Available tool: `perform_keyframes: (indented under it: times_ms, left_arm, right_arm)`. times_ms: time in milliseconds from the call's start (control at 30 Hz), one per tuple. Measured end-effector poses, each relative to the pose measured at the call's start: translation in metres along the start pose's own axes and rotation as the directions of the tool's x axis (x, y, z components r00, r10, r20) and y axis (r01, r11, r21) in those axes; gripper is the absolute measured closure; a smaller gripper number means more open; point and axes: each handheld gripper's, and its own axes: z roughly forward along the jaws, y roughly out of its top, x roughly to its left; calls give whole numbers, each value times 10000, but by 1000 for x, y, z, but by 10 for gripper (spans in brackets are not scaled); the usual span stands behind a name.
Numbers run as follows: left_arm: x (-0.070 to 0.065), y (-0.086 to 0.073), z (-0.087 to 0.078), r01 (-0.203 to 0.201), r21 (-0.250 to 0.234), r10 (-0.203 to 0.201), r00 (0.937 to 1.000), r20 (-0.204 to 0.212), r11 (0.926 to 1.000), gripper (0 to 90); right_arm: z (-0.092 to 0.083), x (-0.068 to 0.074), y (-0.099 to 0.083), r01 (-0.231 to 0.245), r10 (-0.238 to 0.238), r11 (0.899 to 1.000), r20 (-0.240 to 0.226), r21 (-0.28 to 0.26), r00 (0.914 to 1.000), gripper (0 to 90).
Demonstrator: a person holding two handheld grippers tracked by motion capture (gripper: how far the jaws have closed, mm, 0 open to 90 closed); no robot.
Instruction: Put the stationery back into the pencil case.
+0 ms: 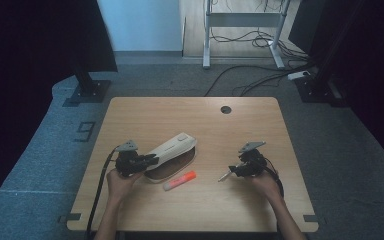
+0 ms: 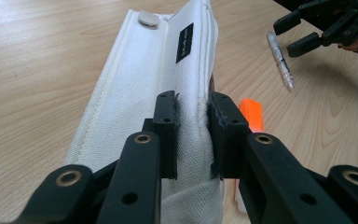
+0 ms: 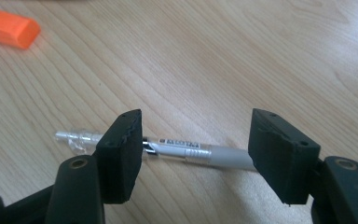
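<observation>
Pen (image 3: 200, 153) lies between right claw (image 3: 193, 154) jaws — untouched.

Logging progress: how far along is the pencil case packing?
Done: left gripper is clamped on the white pencil case, holding it open. In hand: right gripper straddles the pen on the table, jaws open and not gripping. Left: pen and orange highlighter both lie outside the case.
</observation>
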Motion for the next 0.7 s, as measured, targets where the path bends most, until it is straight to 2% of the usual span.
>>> perform_keyframes:
  times_ms: [267, 567, 700]
  left_arm:
    - [0, 0, 0, 17, 22, -18, 10000, 24, 10000, 740]
    - [0, 0, 0, 24, 28, -24, 10000, 30, 10000, 740]
    - [0, 0, 0, 26, 37, -26, 10000, 41, 10000, 739]
  right_arm:
    - [3, -1, -4, 42, -44, 9999, 86, 152, 10000, 354]
    - [11, -1, 2, 205, -206, 9997, 57, 161, 9998, 357]
    - [18, -2, 6, 195, -196, 9992, 35, 358, 9998, 361]
